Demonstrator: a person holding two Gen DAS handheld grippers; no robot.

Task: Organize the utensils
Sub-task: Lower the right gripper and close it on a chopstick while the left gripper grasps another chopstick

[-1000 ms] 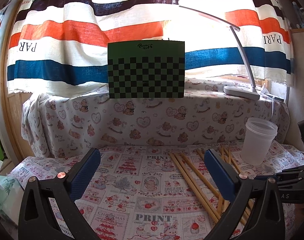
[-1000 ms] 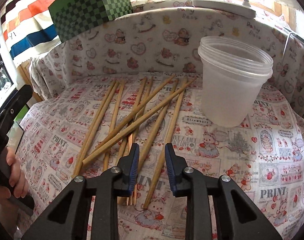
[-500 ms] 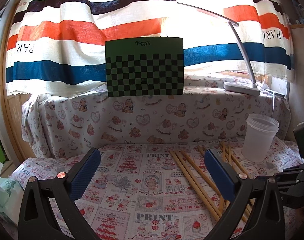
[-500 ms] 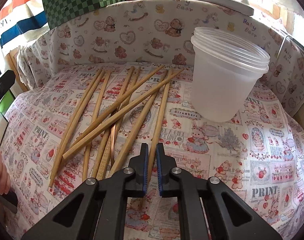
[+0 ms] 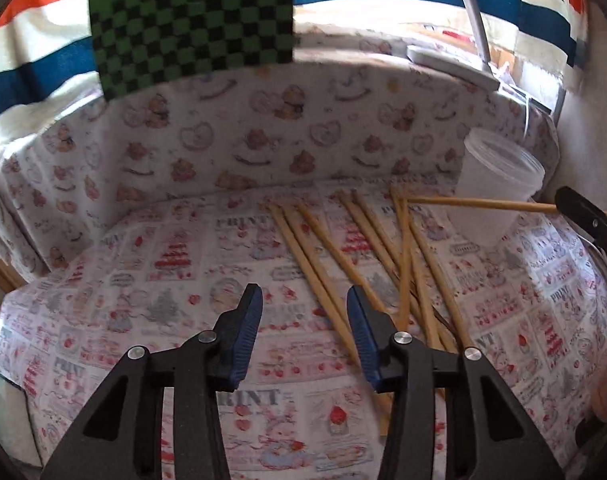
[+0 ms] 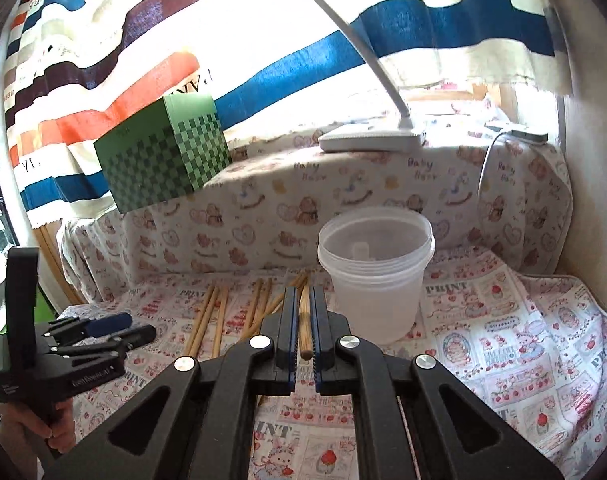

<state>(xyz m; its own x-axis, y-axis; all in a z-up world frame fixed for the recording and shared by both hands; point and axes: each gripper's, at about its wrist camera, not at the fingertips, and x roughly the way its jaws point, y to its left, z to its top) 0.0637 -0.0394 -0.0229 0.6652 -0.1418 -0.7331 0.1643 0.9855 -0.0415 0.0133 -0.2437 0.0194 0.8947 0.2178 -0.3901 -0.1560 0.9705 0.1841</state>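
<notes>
Several wooden chopsticks (image 5: 355, 256) lie scattered on the printed tablecloth, also seen in the right wrist view (image 6: 211, 312). My right gripper (image 6: 302, 296) is shut on one chopstick (image 6: 303, 324), held lifted and level, left of the clear plastic cup (image 6: 375, 276). In the left wrist view that chopstick (image 5: 475, 203) crosses in front of the cup (image 5: 495, 184). My left gripper (image 5: 301, 304) is open and empty, low over the cloth just left of the chopstick pile; it also shows in the right wrist view (image 6: 115, 328).
A green checkered box (image 6: 163, 160) and a white desk lamp (image 6: 371, 136) stand on the raised ledge behind. The cloth-covered back wall (image 5: 263, 140) bounds the table's far side.
My right gripper closed on a chopstick and lifted it toward the cup. My left gripper tilted down, came lower toward the pile, and its jaws narrowed.
</notes>
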